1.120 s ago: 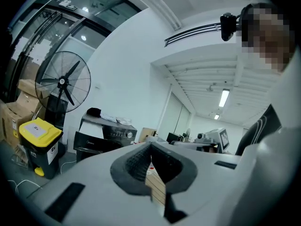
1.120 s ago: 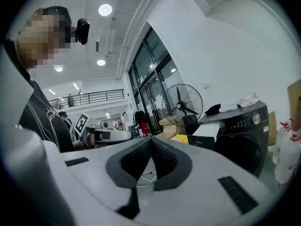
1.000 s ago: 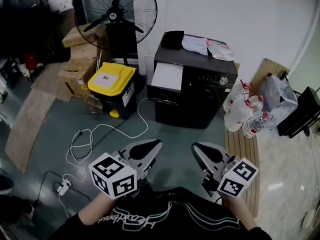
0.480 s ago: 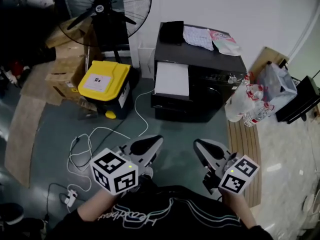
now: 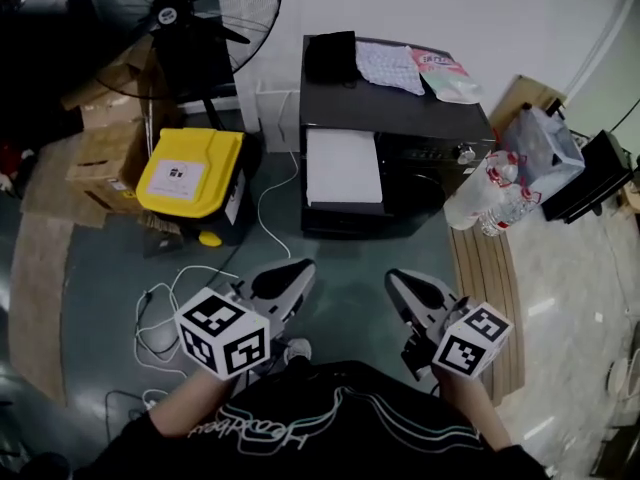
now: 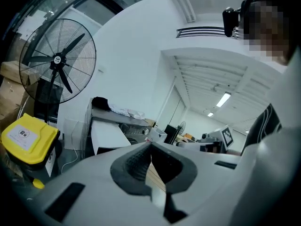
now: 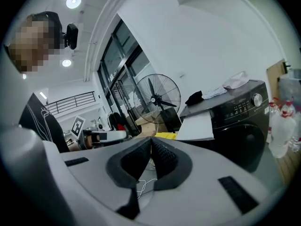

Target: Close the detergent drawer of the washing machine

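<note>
Your left gripper (image 5: 288,276) and right gripper (image 5: 402,286) sit low, close to your chest, each with its jaws pressed together on nothing. Ahead, well apart from both, stands the black washing machine (image 5: 420,133) — its white detergent drawer (image 5: 342,166) sticks out at the front. A yellow bin (image 5: 188,173) stands on its left.

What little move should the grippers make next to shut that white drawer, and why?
Probably bring the left gripper forward toward the front edge of the detergent drawer. The drawer sticks out of the washing machine. Both the left gripper and the right gripper are shut and empty, held close to the person and well short of the drawer.
</note>
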`<state>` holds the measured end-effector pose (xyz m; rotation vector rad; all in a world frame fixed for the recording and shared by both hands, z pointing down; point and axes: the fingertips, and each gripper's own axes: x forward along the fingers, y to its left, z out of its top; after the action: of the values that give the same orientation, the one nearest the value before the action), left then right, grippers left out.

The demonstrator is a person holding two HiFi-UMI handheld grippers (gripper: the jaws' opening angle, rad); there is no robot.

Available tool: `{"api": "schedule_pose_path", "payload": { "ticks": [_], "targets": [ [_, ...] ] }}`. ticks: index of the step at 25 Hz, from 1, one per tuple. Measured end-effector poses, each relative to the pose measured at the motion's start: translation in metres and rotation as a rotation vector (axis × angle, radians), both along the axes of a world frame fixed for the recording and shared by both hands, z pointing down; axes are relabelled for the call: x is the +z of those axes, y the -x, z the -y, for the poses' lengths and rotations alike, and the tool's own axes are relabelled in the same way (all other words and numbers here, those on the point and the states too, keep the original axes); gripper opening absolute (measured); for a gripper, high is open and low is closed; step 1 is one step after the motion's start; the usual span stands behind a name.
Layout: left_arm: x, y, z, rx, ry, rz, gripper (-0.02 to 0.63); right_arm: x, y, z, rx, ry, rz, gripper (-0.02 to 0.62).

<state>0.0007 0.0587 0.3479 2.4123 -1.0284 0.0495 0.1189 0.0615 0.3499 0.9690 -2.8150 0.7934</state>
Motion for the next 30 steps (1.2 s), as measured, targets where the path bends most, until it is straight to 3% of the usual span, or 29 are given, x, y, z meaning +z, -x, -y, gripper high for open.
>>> {"api": "schedule_pose_path", "payload": {
  "ticks": [8, 19, 30],
  "targets": [
    [0.022, 0.035, 0.048, 0.013, 0.011, 0.04, 0.025, 0.036, 0.014, 0.047, 0.084, 0.039, -0.009, 0.028],
    [0.052, 0.077, 0.089, -0.002, 0.052, 0.055, 0.023, 0.084, 0.017, 0.099, 0.215, 0.025, -0.16, 0.028],
    [0.072, 0.108, 0.107, -0.074, 0.113, 0.041, 0.023, 0.121, 0.011, 0.132, 0.289, 0.038, -0.279, 0.028]
  ]
}}
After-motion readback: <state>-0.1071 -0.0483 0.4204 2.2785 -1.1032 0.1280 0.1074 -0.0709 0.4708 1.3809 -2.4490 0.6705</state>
